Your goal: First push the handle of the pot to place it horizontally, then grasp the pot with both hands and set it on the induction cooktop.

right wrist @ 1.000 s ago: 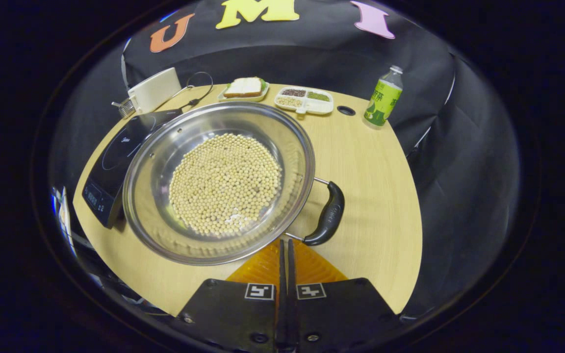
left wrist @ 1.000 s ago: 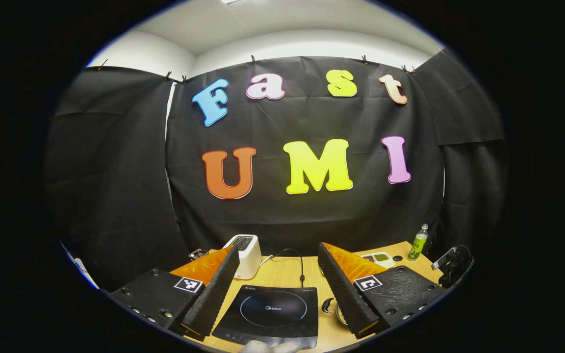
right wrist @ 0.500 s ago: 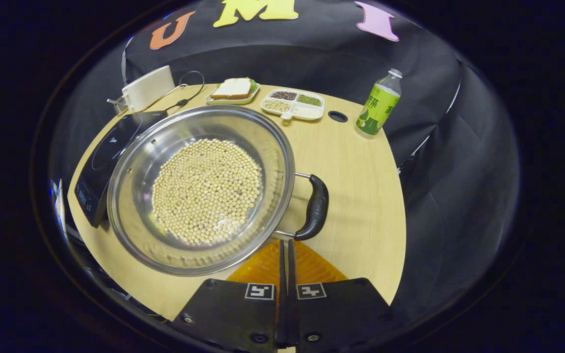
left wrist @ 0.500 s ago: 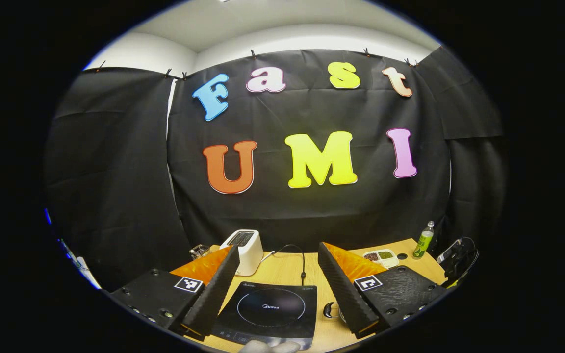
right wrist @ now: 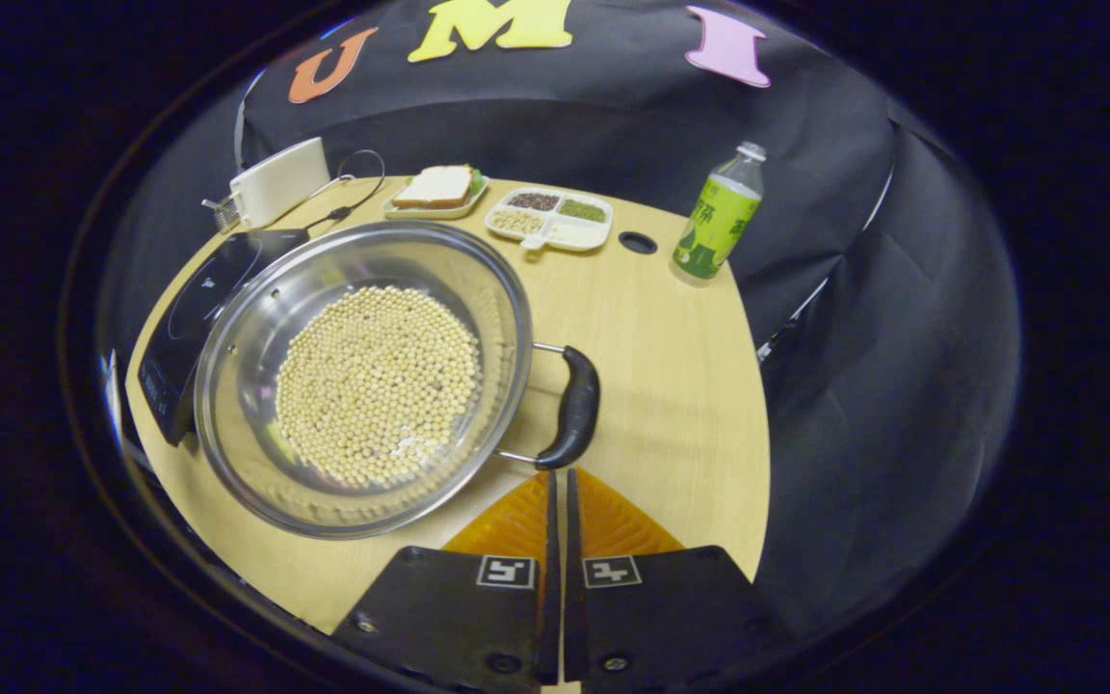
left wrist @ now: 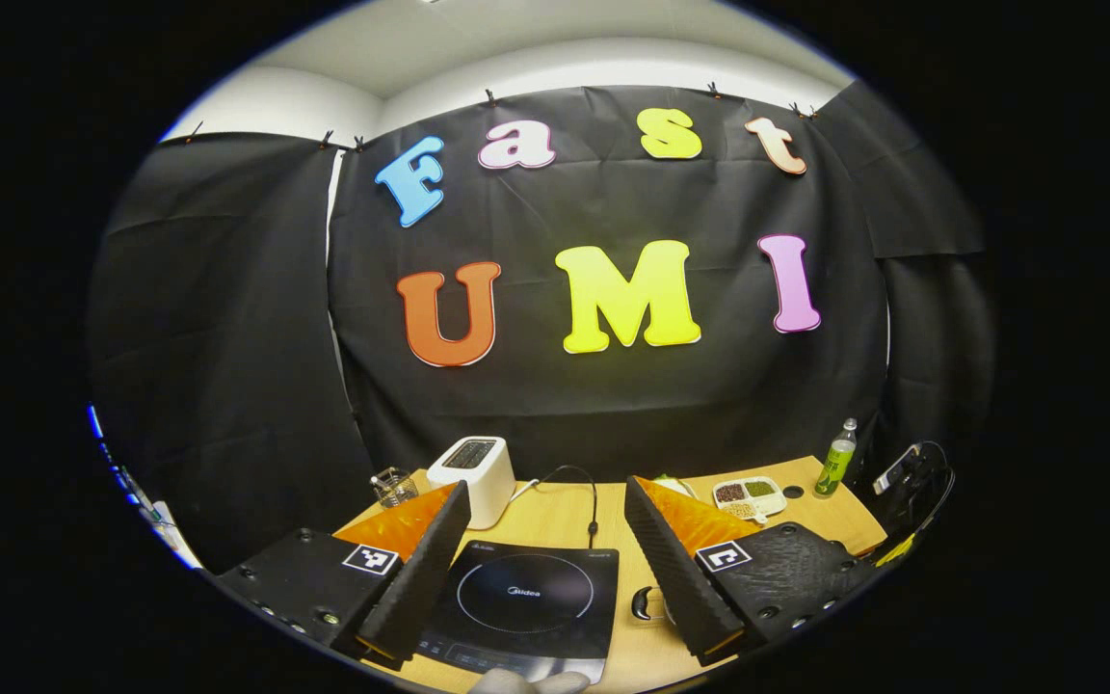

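A steel pot [right wrist: 256,453] full of pale beans sits on the wooden table [right wrist: 680,386], its left rim overlapping the black induction cooktop [right wrist: 191,306]. The pot's black right handle [right wrist: 574,410] points toward the table's right side. My right gripper [right wrist: 558,474] is shut with nothing in it, its tips right at the handle's near end; contact is unclear. My left gripper [left wrist: 545,487] hangs open above the cooktop [left wrist: 521,598]. The pot's other handle [left wrist: 647,604] peeks out beside the left gripper's right finger.
At the back of the table stand a white toaster [right wrist: 276,183], a plate with a sandwich [right wrist: 435,188], a divided tray of grains [right wrist: 550,217] and a green bottle [right wrist: 717,217]. A cable hole [right wrist: 637,242] lies near the bottle. The table's right edge curves close.
In the right gripper view the pot and its handle have slid left, and the handle has turned straighter. The left gripper's view has dipped, showing more of the table and cooktop.
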### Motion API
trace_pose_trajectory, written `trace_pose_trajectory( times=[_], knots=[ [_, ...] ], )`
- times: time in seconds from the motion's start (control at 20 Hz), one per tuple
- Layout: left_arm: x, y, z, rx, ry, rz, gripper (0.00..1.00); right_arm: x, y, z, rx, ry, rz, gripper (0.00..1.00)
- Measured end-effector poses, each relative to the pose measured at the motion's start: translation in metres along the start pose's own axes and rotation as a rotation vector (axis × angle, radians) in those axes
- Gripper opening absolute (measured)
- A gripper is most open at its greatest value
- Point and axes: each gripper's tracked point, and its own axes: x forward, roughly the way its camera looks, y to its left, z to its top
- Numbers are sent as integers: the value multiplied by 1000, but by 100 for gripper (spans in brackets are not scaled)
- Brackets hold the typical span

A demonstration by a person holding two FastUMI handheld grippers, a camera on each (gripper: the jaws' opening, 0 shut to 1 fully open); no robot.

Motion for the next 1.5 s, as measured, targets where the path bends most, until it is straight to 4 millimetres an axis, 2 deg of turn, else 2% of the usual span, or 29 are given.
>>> trace_pose_trajectory(
  times=[0.1, 0.15, 0.3, 0.5, 0.55, 0.65, 0.7, 0.75, 0.9, 1.15, 1.5],
  knots=[
    [3, -14, -15, -19, 8, -37, 96, -8, -12, 1, 7, -44, -27, 17],
    [5, -21, -22, -24, 21, -55, 96, -13, -17, 3, 9, -67, -37, 28],
    [15, -38, -48, -31, 53, -96, 96, -28, -33, 8, 47, -130, -65, 87],
    [29, -60, -86, -40, 106, -143, 97, -44, -31, 24, 76, -202, -37, 86],
    [34, -66, -97, -40, 122, -151, 97, -46, -26, 29, 71, -217, -24, 90],
    [43, -77, -124, -51, 186, -172, 96, -45, -12, 40, 69, -241, 23, 87],
    [46, -80, -136, -64, 207, -181, 97, -40, -8, 44, 71, -243, 34, 90],
    [50, -85, -145, -75, 224, -182, 97, -35, -4, 46, 78, -241, 47, 88],
    [63, -92, -177, -68, 272, -175, 97, -18, 9, 52, 103, -230, 83, 95],
    [74, -112, -224, -110, 368, -193, 97, 10, 11, 56, 124, -212, 89, 93],
    [89, -128, -256, -121, 442, -189, 96, 33, 18, 53, 130, -163, 103, 95]
  ],
)
